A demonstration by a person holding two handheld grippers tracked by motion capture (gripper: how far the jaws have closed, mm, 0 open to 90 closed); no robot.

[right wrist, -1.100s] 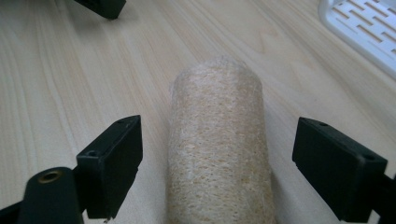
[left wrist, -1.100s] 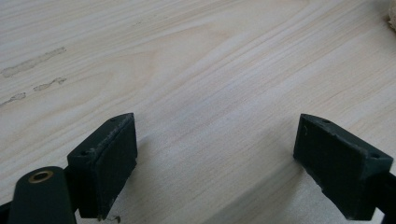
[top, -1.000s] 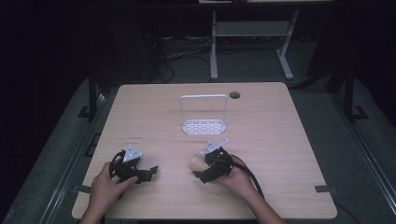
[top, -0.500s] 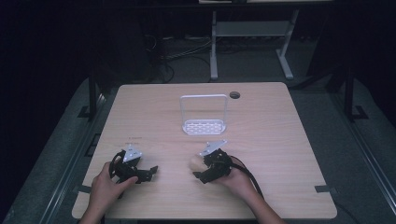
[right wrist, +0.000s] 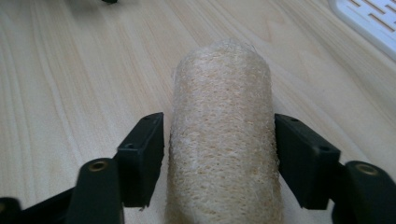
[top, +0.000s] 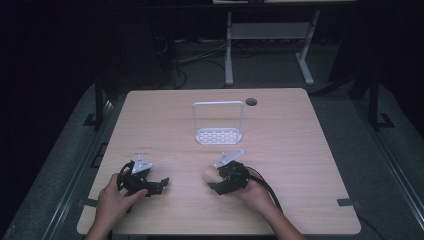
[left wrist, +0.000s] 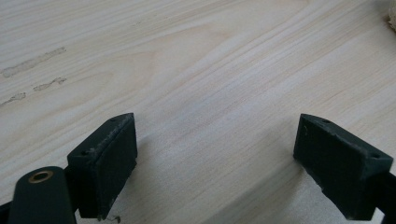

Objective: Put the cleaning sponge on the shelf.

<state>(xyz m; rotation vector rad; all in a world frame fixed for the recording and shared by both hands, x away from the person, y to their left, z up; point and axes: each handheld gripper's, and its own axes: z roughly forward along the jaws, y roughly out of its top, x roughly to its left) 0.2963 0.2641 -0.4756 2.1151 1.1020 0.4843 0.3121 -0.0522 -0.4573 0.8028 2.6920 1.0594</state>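
Pale beige loofah [right wrist: 224,140] with a rough fibrous weave at the centre of the right gripper view, between matte black jaws; light wood-grain table [top: 300,150] with faint darker streaks; white rack [top: 218,122] with a slotted base at upper centre of the high view

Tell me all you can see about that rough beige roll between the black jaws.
The loofah roll is a pale tan cylinder of coarse, fibrous mesh, dry-looking and whole, with a rounded far end. It lies on its side on the wooden table, near its front edge, well in front of the white rack. The right gripper has just been closing around it: both black pads stand at its flanks, touching or nearly so. Nothing else touches it.
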